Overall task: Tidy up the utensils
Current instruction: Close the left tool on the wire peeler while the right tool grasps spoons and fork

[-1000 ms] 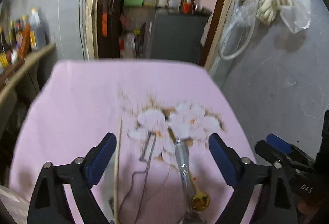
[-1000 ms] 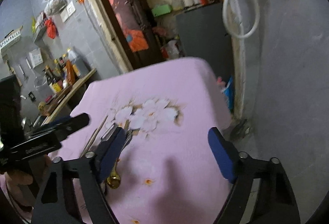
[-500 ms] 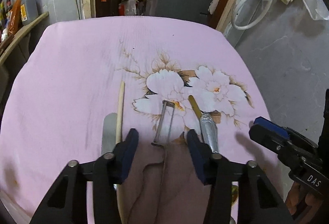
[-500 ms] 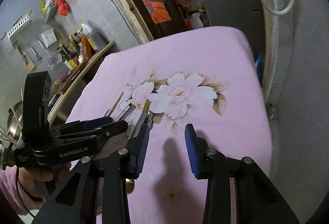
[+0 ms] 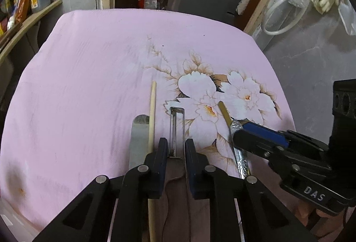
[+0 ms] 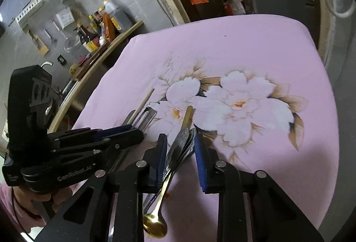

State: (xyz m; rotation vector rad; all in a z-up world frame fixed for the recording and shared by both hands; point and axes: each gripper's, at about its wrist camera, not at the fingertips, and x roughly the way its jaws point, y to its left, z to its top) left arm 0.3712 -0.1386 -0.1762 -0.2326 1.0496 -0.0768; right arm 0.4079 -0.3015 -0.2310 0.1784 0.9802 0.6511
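Steel peeler (image 5: 176,131): stiff, slick; best taken mid-handle.
Left hand-held gripper (image 5: 176,148): closed onto peeler.
Right hand-held gripper (image 6: 180,148): part-open around steel cutlery (image 6: 181,144), gold spoon (image 6: 155,223); unclamped.

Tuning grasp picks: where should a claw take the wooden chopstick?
Grip the wooden chopstick on its bare far half, from above, jaws across its width. It lies flat, its near part beside the flat metal utensil and left claw.
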